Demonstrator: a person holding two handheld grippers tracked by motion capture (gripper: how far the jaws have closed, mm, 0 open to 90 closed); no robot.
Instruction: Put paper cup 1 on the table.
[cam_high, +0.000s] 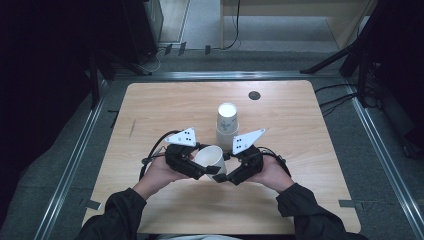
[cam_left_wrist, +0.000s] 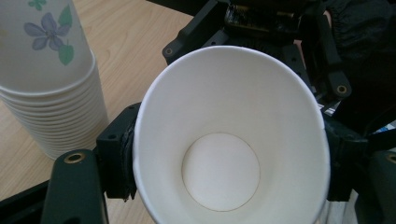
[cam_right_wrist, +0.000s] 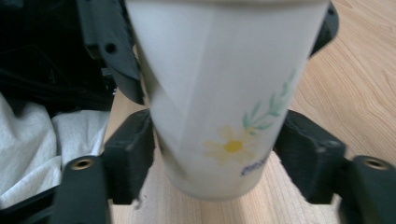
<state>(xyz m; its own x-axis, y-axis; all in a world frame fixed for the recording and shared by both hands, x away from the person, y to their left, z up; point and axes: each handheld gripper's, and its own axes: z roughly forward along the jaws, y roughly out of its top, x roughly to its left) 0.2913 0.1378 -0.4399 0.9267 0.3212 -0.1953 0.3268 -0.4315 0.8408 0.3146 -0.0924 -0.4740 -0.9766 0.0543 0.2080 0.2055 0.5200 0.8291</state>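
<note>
At the lower middle of the high view we hold one paper cup (cam_high: 210, 159) off the desk (cam_high: 150, 110), between both tools — so it looks already separated from the stack of cups (cam_high: 226, 125) just above it in the frame. Placing it somewhere is, we judge, what remains.

The left tool (cam_high: 212, 170) has its jaws closed on the cup near the rim; the right tool (cam_high: 219, 178) clamps the lower part. The cup is tilted: its long axis leans, and the open mouth points up and toward the left tool's camera.
</note>
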